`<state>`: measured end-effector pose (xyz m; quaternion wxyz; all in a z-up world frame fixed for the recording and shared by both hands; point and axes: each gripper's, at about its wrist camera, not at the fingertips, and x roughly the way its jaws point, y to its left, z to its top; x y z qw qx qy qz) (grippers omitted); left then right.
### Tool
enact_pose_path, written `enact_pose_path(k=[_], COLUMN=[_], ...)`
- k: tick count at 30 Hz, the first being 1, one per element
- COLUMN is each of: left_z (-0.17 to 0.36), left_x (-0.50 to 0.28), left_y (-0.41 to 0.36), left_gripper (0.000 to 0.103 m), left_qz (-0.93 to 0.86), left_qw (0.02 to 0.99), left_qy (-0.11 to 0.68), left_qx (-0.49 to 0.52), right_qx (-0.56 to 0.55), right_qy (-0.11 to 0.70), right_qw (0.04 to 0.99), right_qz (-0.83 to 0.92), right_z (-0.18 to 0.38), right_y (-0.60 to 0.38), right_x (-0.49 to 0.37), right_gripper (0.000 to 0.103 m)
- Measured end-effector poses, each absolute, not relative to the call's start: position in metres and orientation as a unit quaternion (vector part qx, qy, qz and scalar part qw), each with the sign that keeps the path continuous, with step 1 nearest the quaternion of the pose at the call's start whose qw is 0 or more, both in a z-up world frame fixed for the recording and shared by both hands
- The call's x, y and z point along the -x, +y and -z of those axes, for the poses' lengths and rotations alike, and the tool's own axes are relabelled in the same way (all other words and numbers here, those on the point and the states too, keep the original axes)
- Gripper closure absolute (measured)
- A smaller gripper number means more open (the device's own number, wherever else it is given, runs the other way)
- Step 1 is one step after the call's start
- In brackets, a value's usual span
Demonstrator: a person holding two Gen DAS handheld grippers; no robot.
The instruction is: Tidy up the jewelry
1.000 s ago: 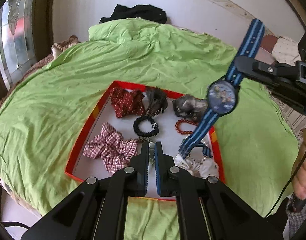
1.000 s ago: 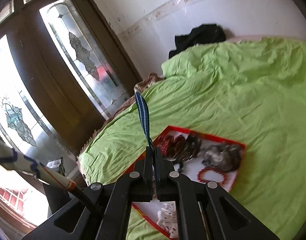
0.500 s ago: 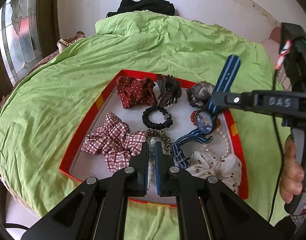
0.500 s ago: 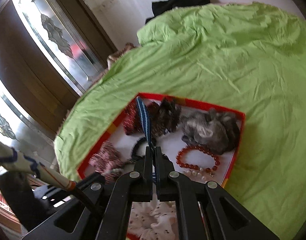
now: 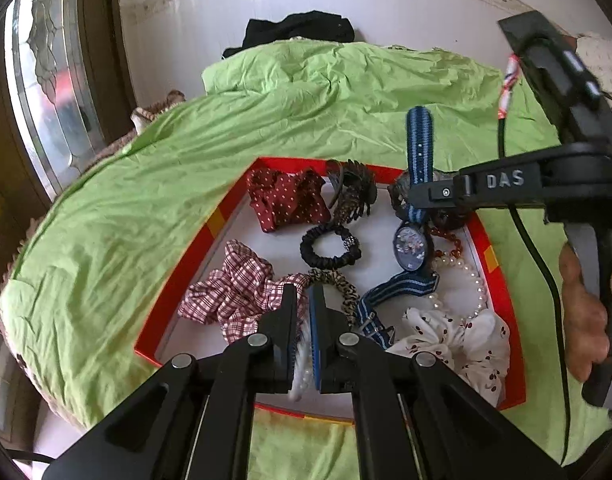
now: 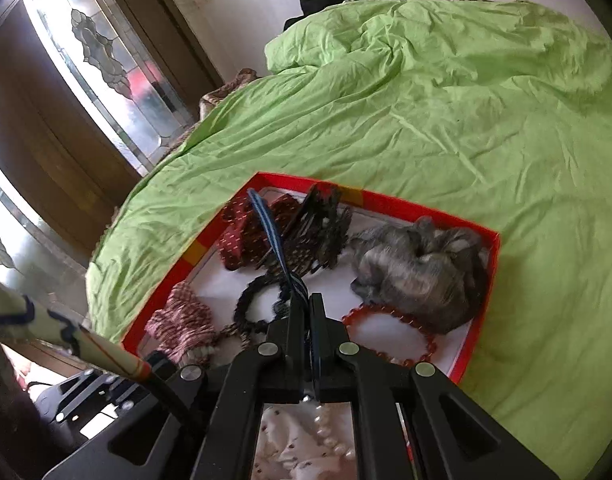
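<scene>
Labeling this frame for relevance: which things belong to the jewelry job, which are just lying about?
In the job:
- blue striped watch, strap clamped in right gripper
- pearl strand clamped in left gripper
- red tray
- red bead bracelet
- scrunchies, e.g. plaid scrunchie, black scrunchie
- hair claw

Lying about:
- green bedsheet
- black garment
- door glass

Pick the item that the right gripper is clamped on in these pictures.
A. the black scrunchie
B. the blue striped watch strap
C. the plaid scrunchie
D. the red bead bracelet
B: the right gripper is shut on the blue striped watch strap, with the watch face hanging just below it over the red tray, while the other three items lie loose in the tray.
</scene>
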<state>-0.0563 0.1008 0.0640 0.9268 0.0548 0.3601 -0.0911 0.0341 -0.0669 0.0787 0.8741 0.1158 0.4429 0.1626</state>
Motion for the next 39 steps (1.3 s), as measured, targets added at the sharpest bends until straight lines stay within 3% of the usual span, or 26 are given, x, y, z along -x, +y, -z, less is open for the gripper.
enact_pose_path(k=[4,16,18,22,23,31,35,39], left_z=[-0.069,-0.072,-0.072,-0.073,-0.073,-0.084,-0.096,-0.099], left_x=[0.061,0.064,0.064,0.064,0.064,0.067,0.063,0.044], left_y=[0.102,0.098,0.100,0.103,0.104,0.122,0.149,0.182], left_gripper=[0.067,0.066,0.065,0.055,0.052,0.044,0.042,0.030], left_qz=[0.085,0.074,0.074,0.070,0.070,0.063,0.028,0.019], left_qw=[0.934,0.938,0.939,0.940,0.941,0.947,0.953,0.946], left_qy=[0.344,0.328,0.328,0.325,0.324,0.313,0.300,0.323], left_qx=[-0.058,-0.079,-0.077,-0.071,-0.069,-0.040,-0.020,0.031], right_qx=[-0.108,-0.103,-0.094,-0.086,-0.086,-0.137,-0.146,-0.153], right_qy=[0.457,0.475,0.468,0.436,0.424,0.364,0.375,0.403], right_qw=[0.872,0.865,0.870,0.886,0.892,0.913,0.909,0.898], right_qz=[-0.138,-0.123,-0.125,-0.130,-0.130,-0.126,-0.104,-0.086], right_z=[-0.070,-0.047,-0.053,-0.075,-0.083,-0.120,-0.108,-0.084], right_y=[-0.075,-0.078,-0.075,-0.078,-0.080,-0.118,-0.134,-0.144], right_x=[-0.045,-0.047,-0.043,-0.029,-0.023,0.025,0.045,0.050], right_gripper=[0.099,0.099,0.095,0.060,0.056,0.049,0.049,0.049])
